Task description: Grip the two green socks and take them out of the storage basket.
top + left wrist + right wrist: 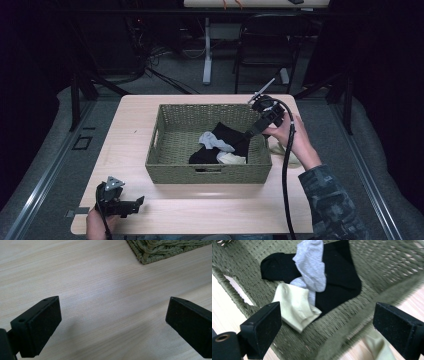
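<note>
Dim workshop floor and a folding chair [265, 45] lie beyond a pale wooden table [210, 210], on which a woven green basket [165, 150] stands near the middle. Inside it, toward its right side, lie a black sock [342, 277], a grey sock [312, 265] draped over the black one, and a cream sock [294, 305] at the near edge of the pile; another cream sock [280, 149] lies on the table just outside the basket's right wall. The right claw [246, 134] reaches over that wall with its jaws spread wide and nothing between them, and the right gripper view looks past the blurred rim toward the pile. The left claw [140, 201] rests low at the table's front left corner, well apart from the basket, also wide open and empty over bare wood. I judge the main risk to be the rim: the right claw sits close to the wicker, so a jaw could catch the wall and drag or tip the light basket, since the left claw is too far off to steady it. Because the socks overlap, closing on the pile could pinch two at once or snag the weave beneath.
</note>
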{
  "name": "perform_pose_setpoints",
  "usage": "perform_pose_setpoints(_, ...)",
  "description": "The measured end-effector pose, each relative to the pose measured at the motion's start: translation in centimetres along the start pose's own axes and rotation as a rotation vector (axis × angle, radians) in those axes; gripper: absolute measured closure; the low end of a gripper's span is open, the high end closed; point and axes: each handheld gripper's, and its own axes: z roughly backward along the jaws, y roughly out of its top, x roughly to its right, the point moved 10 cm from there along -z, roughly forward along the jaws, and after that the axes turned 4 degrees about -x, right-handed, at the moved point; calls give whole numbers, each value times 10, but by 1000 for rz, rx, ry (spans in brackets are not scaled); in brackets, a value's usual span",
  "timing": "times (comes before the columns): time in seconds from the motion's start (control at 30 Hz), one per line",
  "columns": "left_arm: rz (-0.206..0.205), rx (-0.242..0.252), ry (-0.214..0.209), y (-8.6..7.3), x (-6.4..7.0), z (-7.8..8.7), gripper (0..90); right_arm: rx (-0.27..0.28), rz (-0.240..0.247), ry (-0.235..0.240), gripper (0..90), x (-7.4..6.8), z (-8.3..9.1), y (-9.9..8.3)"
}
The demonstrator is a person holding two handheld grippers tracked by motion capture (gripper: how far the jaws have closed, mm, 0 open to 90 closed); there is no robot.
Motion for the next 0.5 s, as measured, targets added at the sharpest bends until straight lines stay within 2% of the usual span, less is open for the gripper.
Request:
perform_pose_setpoints(0.23,-1,-4,-1,0,0,0,1,-23,25,29,79,-13,-23,1)
perform_pose_setpoints(0.3,0,-2,0,0,0,0,1,-40,38,43,83,-19,-35,0)
perform_pose_setpoints(0.43,-1,-3,-2,0,0,0,1,-53,39,58,86,-26,-47,0)
perform_pose_setpoints(0.47,0,-3,-2,0,0,0,1,-70,57,65,89,-30,-54,1)
perform_pose_setpoints(0.5,0,-3,-2,0,0,0,1,-70,57,65,89,-30,-54,1)
